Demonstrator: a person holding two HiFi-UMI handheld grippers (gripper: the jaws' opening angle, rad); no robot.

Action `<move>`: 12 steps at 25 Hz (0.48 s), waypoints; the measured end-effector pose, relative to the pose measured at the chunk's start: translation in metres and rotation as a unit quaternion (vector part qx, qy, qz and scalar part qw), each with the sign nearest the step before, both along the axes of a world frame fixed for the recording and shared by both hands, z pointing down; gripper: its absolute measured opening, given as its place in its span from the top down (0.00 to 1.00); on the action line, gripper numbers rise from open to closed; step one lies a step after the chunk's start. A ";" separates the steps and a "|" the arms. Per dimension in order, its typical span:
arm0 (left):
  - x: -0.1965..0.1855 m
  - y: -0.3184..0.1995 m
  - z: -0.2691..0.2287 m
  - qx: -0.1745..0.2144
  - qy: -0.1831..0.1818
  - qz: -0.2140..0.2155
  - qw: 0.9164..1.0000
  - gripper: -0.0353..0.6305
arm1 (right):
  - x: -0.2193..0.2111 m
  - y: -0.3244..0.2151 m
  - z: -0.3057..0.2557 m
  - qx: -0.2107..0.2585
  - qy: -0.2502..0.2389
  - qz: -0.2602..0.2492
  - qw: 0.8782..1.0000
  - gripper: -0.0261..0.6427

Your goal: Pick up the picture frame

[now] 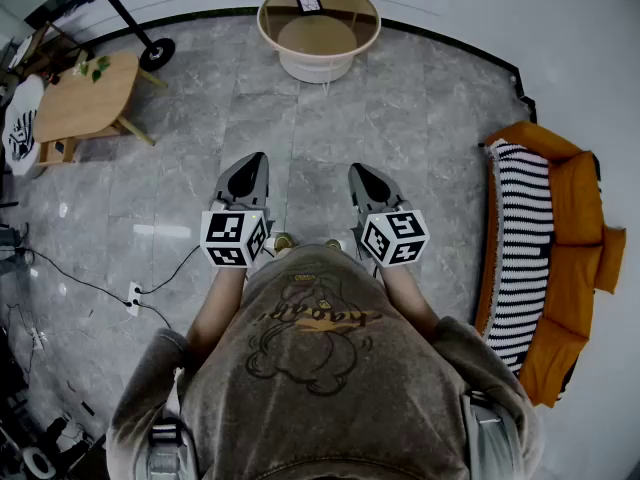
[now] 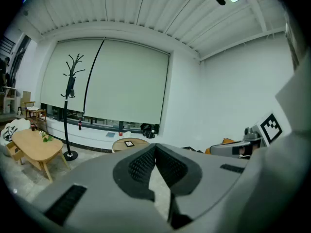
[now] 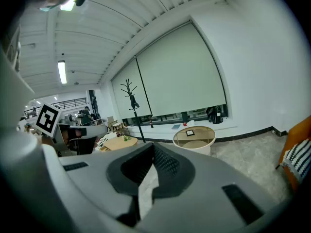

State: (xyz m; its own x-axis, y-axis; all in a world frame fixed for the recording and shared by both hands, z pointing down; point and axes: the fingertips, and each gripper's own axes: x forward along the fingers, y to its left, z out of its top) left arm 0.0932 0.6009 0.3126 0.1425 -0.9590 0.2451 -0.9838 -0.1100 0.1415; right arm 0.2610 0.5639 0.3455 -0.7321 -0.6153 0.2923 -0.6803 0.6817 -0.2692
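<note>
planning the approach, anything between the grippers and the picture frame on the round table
Nothing visible. The picture frame lies on the round table ahead; only tiled floor separates it from the shut left gripper and right gripper.

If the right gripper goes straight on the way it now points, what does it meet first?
Probably the grey stone-tiled floor, short of the round cream glass-topped table, since the right gripper seems tilted slightly down. Depth is unclear.
</note>
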 end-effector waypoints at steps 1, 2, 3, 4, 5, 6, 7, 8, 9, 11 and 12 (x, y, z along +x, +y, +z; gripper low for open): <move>-0.002 0.000 0.001 0.000 0.001 0.000 1.000 0.92 | -0.001 -0.001 0.001 -0.001 0.000 0.002 1.000 0.93; -0.003 -0.001 0.001 -0.001 0.002 -0.001 1.000 0.92 | -0.002 -0.001 0.002 -0.002 0.000 0.004 1.000 0.93; -0.005 -0.001 0.002 -0.001 0.002 -0.001 1.000 0.92 | -0.003 -0.002 0.002 -0.002 0.000 0.005 1.000 0.93; -0.006 -0.001 0.003 -0.001 0.003 0.000 1.000 0.92 | -0.005 -0.002 0.003 -0.003 -0.001 0.006 1.000 0.93; -0.007 -0.001 0.003 -0.002 0.003 0.001 1.000 0.92 | -0.007 -0.002 0.003 -0.003 -0.002 0.006 1.000 0.93; -0.008 -0.001 0.004 -0.003 0.004 0.002 1.000 0.92 | -0.010 -0.002 0.003 -0.003 -0.004 0.004 1.000 0.93; -0.009 -0.001 0.004 -0.003 0.004 0.003 1.000 0.92 | -0.013 -0.002 0.003 -0.004 -0.007 0.002 1.000 0.93; -0.010 -0.001 0.004 -0.004 0.005 0.005 1.000 0.92 | -0.016 -0.001 0.003 -0.004 -0.009 0.000 1.000 0.93; -0.012 -0.002 0.004 -0.005 0.007 0.006 1.000 0.92 | -0.019 -0.001 0.003 -0.005 -0.009 -0.002 1.000 0.93; -0.016 -0.003 0.003 -0.006 0.007 0.010 1.000 0.92 | -0.026 0.002 0.004 -0.008 -0.009 -0.003 1.000 0.93; -0.019 -0.003 0.003 -0.006 0.005 0.013 1.000 0.92 | -0.029 0.004 0.005 -0.009 -0.009 -0.002 1.000 0.93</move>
State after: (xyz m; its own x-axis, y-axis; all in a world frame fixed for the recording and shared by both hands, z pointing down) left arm 0.0740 0.5982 0.3156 0.1705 -0.9519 0.2547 -0.9790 -0.1343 0.1535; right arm 0.2324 0.5675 0.3501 -0.7395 -0.6076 0.2898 -0.6729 0.6791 -0.2935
